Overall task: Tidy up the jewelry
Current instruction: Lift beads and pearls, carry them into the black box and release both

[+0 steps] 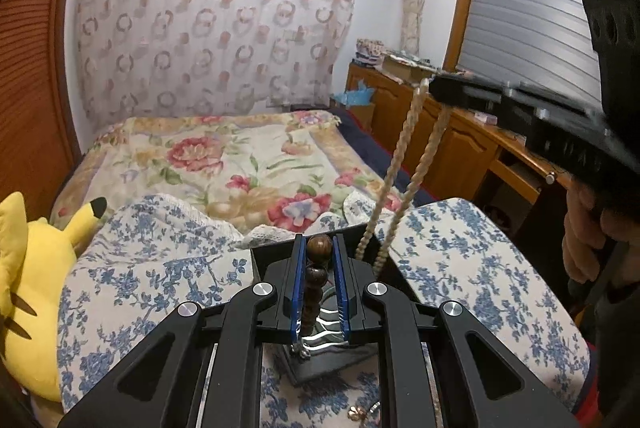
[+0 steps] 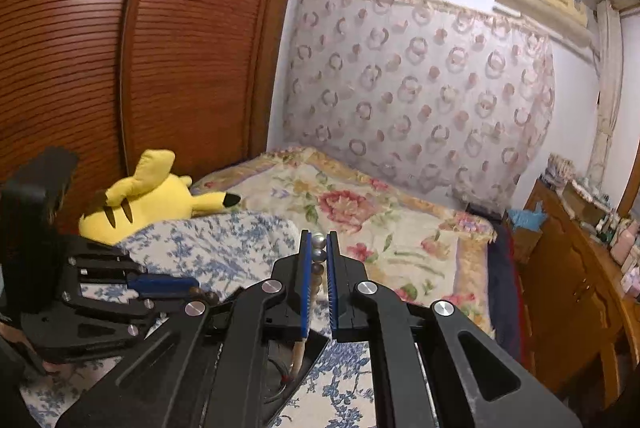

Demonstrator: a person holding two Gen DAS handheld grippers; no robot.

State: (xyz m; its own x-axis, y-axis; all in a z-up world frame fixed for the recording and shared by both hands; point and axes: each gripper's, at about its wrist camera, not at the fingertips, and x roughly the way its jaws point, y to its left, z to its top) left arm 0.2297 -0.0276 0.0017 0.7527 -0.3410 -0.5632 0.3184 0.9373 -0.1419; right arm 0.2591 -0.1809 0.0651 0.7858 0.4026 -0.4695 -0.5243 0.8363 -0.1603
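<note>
My left gripper is shut on a string of dark brown wooden beads, held upright between its blue pads. It also shows at the left of the right wrist view. My right gripper is shut on a necklace with silver beads at the tip and brown and cream beads below. In the left wrist view the right gripper is raised at the upper right, and a cream twisted necklace hangs from it in two strands down to a black jewelry box below my left gripper.
A blue floral cloth covers the surface under the box. A yellow plush toy lies at the left. A floral bed is behind, wooden cabinets at the right, a wardrobe at the left.
</note>
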